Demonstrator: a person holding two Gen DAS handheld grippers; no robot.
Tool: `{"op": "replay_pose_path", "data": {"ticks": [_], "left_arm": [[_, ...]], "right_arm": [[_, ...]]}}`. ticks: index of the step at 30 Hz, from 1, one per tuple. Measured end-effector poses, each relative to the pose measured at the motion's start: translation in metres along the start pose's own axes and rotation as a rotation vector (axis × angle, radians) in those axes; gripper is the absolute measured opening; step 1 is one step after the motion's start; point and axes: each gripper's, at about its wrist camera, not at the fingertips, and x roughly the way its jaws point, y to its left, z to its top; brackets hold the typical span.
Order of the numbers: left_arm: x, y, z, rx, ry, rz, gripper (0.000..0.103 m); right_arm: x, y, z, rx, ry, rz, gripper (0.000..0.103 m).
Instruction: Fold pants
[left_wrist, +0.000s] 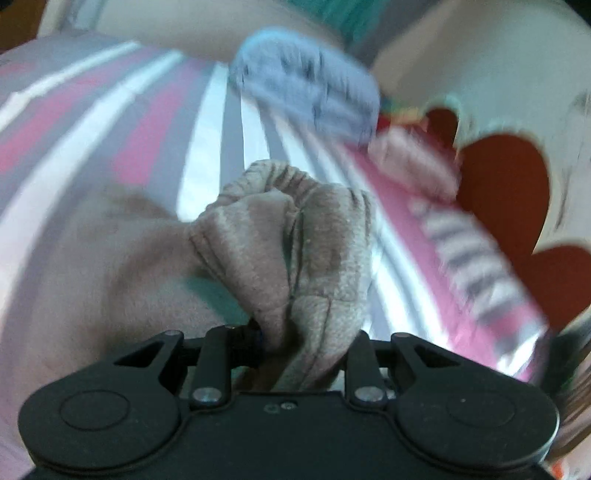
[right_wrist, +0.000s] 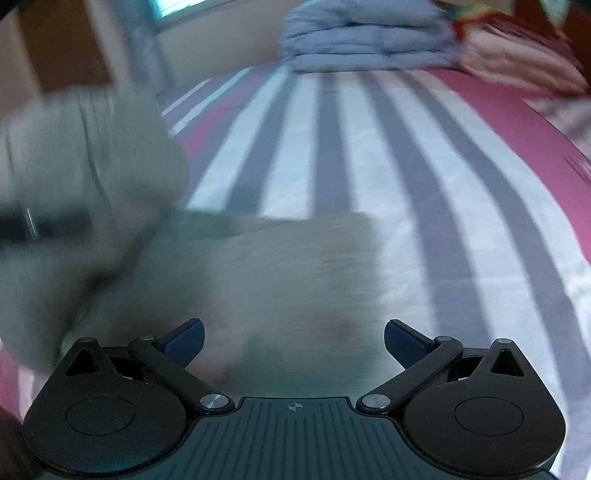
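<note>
right up against the left wrist camera is the left gripper (left_wrist: 303, 347), and its jaws are clamped tight on a bunched-up wad of the tan pants (left_wrist: 295, 236). you can see the gathered elastic bit of the fabric puckered up just past the jaws, with a stitched seam running down the middle. rest of the cloth trails off to the left of that view, all smeared by blur.

right gripper (right_wrist: 293, 339) is a different story: jaws spread wide, blue pads (right_wrist: 184, 341) well apart, nothing between them. it hangs over a flat part of the pants (right_wrist: 266, 280) that's lying on the bed (right_wrist: 369, 155). on the left of that view a lifted chunk of the same tan fabric is up in the air, super blurry, with something dark poking in from the left edge next to it. can't tell for sure what that is.

bed has a sheet with white, grey and pink stripes. at the far end there's a folded stack of light blue-grey clothes (right_wrist: 365, 40), and just beside it to the right some pinkish folded stuff (right_wrist: 517, 62). left camera catches the same blue-grey pile (left_wrist: 306, 85) but it's a smear. off the right side of the bed in the left view there's something cream coloured with big red heart shapes (left_wrist: 506, 177) on it, can't tell if it's a cover or a panel.

both views are pretty motion-blurred, the left one worse.
</note>
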Motion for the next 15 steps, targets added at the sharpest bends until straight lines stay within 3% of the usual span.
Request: {"op": "replay_pose_path", "data": {"ticks": [3, 5, 9, 10, 11, 12, 15], "left_arm": [[0.037, -0.021, -0.021, 0.118, 0.134, 0.096, 0.020], [0.035, -0.028, -0.025, 0.185, 0.136, 0.116, 0.027], [0.009, -0.017, -0.016, 0.096, 0.151, 0.055, 0.039], [0.003, -0.014, -0.013, 0.067, 0.150, 0.035, 0.049], [0.000, -0.013, -0.008, 0.052, 0.145, 0.030, 0.068], [-0.007, -0.011, -0.005, 0.051, 0.130, 0.034, 0.075], [-0.025, -0.019, 0.001, 0.073, 0.088, 0.001, 0.080]], "right_arm": [[-0.012, -0.029, 0.003, 0.061, -0.010, -0.027, 0.103], [-0.018, -0.040, 0.005, 0.084, -0.013, -0.042, 0.103], [-0.032, -0.045, 0.010, 0.110, -0.043, -0.010, 0.103], [-0.033, -0.043, 0.013, 0.117, -0.045, 0.006, 0.103], [-0.033, -0.042, 0.016, 0.126, -0.048, 0.023, 0.103], [-0.034, -0.041, 0.019, 0.135, -0.055, 0.038, 0.103], [-0.033, -0.037, 0.026, 0.152, -0.048, 0.073, 0.103]]}}
